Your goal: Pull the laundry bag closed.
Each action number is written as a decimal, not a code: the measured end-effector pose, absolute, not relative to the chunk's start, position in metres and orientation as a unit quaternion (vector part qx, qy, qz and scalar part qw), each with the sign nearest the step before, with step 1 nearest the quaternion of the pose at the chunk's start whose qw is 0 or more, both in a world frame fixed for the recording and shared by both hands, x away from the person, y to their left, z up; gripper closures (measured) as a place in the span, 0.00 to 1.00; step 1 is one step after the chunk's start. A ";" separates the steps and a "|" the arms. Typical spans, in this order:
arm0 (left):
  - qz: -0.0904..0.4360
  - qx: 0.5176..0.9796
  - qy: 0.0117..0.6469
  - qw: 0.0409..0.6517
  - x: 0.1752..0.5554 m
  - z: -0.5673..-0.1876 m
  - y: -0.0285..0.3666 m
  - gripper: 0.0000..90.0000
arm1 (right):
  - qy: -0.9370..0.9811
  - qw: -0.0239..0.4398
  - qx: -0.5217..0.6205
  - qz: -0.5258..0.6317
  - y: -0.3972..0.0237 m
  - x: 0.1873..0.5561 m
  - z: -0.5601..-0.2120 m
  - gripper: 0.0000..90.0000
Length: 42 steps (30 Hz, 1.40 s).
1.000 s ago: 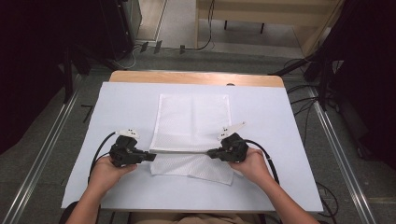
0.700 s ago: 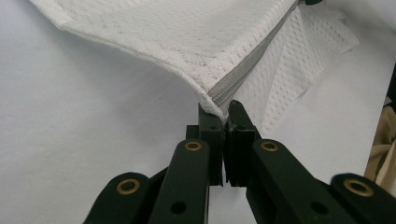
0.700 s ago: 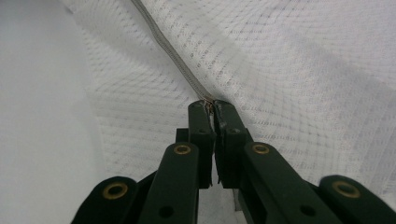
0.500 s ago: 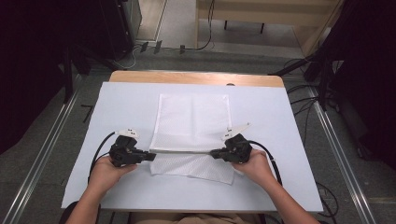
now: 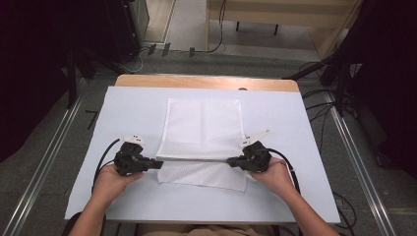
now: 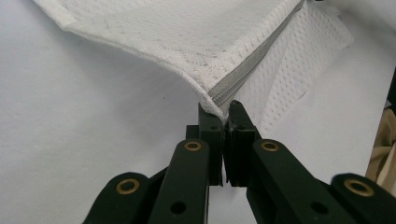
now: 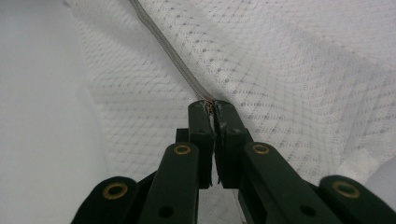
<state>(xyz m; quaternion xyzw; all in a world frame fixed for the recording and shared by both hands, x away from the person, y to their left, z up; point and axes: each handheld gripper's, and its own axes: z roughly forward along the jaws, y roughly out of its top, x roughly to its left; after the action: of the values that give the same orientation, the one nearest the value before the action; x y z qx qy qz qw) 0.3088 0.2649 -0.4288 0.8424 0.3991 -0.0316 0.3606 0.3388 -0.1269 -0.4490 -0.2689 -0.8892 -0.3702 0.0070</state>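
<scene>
Holding the mesh bag [image 5: 204, 129] by both ends of its zipped edge, I have the left claw [image 5: 158, 164] clamped on the near-left corner and the right claw [image 5: 230, 161] clamped on the near-right corner. In the left gripper view the jaws are pressed together on the fabric right where the grey zipper [image 6: 247, 70] ends; in the right gripper view they pinch the zipper [image 7: 168, 51] line itself, with what looks like a small metal part at the tips, though I can't tell if that is the pull or just the stop.

The bag lies in the middle of the worktop [image 5: 295, 128], flat across its far part, with the zipped edge raised and stretched straight between my two claws. A flap [image 5: 201, 176] of the same mesh lies on the white cover under that edge, reaching toward me.

I judge the step in hand to be a fold: carrying this near edge up and over toward the far edge. To do it well I want both claws to travel together at the same height, so the zipper stays taut and level and the fold line comes out square. I should keep enough pull that the edge doesn't sag in the middle, but not so much that the mesh slips from the tips. The lower layer must stay flat on the worktop, so I'd lift first, then move forward, and only spread the claws once the edge rests down.
</scene>
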 end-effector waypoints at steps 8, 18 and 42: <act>-0.031 0.843 0.398 0.359 0.309 -0.429 0.264 0.98 | -0.887 0.006 -0.270 -0.374 -0.131 0.338 -0.449 0.98; -0.032 0.844 0.398 0.359 0.309 -0.429 0.265 0.98 | -0.886 0.006 -0.278 -0.372 -0.138 0.338 -0.448 0.98; -0.035 0.846 0.406 0.343 0.311 -0.433 0.264 0.96 | -0.890 0.020 -0.282 -0.358 -0.155 0.335 -0.450 0.97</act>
<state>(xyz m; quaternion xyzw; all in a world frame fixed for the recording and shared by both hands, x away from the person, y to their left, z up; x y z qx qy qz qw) 0.3110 0.2639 -0.4333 0.8463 0.4058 -0.0346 0.3433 0.3354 -0.1547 -0.4502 -0.2818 -0.8901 -0.3576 0.0203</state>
